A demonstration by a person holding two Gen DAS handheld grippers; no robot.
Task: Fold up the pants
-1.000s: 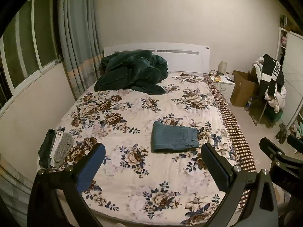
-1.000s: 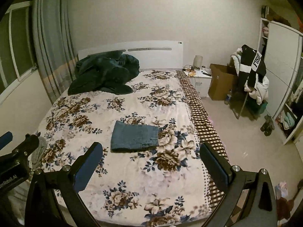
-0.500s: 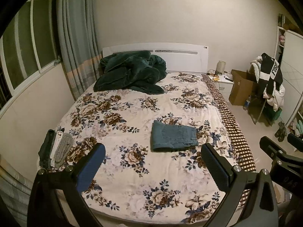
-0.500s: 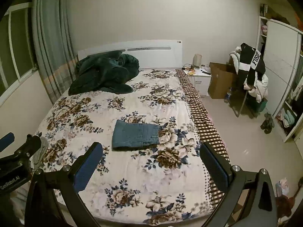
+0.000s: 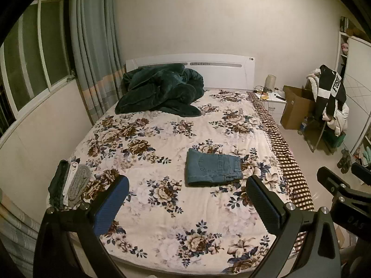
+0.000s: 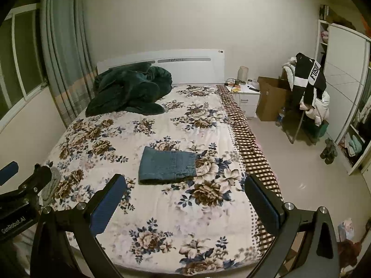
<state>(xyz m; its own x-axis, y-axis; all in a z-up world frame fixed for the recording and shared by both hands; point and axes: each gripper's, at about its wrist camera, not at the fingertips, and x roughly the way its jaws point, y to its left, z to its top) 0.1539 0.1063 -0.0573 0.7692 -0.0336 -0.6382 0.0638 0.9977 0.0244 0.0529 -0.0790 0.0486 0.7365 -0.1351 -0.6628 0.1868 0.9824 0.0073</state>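
Observation:
A pair of blue denim pants [image 5: 212, 168] lies folded into a flat rectangle on the floral bedspread [image 5: 162, 143], right of the bed's middle. It also shows in the right wrist view [image 6: 167, 165]. My left gripper [image 5: 187, 190] is open and empty, held well back above the bed's foot. My right gripper [image 6: 185, 190] is open and empty too, back from the bed. Each gripper shows at the edge of the other's view.
A dark green blanket [image 5: 160, 91] is heaped at the headboard. A stack of folded clothes [image 5: 69, 184] sits at the bed's left edge. A nightstand [image 5: 273, 102], a cardboard box [image 5: 294, 107] and a clothes-laden chair [image 5: 329, 106] stand to the right.
Both grippers have drawn back and up a little from the bed; the folded pants lie still and appear slightly farther away.

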